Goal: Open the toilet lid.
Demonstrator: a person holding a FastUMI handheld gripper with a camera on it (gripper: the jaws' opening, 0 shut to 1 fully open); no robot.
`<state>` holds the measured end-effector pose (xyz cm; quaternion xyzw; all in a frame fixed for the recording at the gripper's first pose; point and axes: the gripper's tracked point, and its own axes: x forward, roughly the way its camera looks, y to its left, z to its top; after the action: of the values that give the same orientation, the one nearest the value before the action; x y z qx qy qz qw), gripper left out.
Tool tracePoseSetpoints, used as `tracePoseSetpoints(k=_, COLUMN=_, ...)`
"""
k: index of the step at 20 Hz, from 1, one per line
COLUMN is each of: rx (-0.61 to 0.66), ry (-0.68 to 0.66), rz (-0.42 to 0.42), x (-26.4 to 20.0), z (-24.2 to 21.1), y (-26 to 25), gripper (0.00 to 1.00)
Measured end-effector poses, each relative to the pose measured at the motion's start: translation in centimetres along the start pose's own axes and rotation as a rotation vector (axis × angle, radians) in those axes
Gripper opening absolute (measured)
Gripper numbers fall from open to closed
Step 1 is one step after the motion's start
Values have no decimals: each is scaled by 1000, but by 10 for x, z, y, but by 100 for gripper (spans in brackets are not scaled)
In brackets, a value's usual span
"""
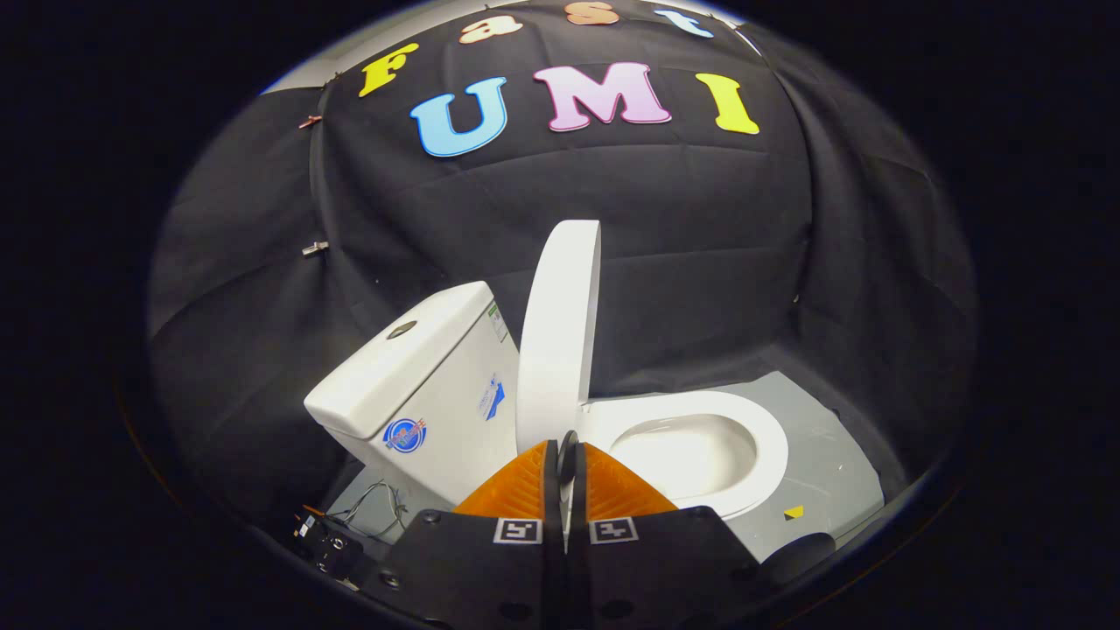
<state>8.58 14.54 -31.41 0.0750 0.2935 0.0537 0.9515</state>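
My fingers [567, 455] were pressed together, gripping nothing, just short of the raised lid [560, 337]. It stood nearly upright over the seat [744, 429], not yet leaning on the tank [420, 385] behind. I judged it could tip forward and slam shut if left unsupported.

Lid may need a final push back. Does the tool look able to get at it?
Probably yes: the shut tool sits right by the raised lid, with nothing between them.
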Motion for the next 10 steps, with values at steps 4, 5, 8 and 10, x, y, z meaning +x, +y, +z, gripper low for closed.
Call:
tracePoseSetpoints(k=4, rx=-41, ry=-4, rz=12, x=5, z=1, y=25, gripper=5)
tracePoseSetpoints(k=5, rx=-46, ry=-3, rz=18, x=5, z=1, y=32, gripper=5)
tracePoseSetpoints(k=8, rx=-68, ry=-2, rz=35, x=6, z=0, y=46, gripper=5)
tracePoseSetpoints(k=10, rx=-79, ry=-1, rz=43, x=7, z=-1, y=54, gripper=5)
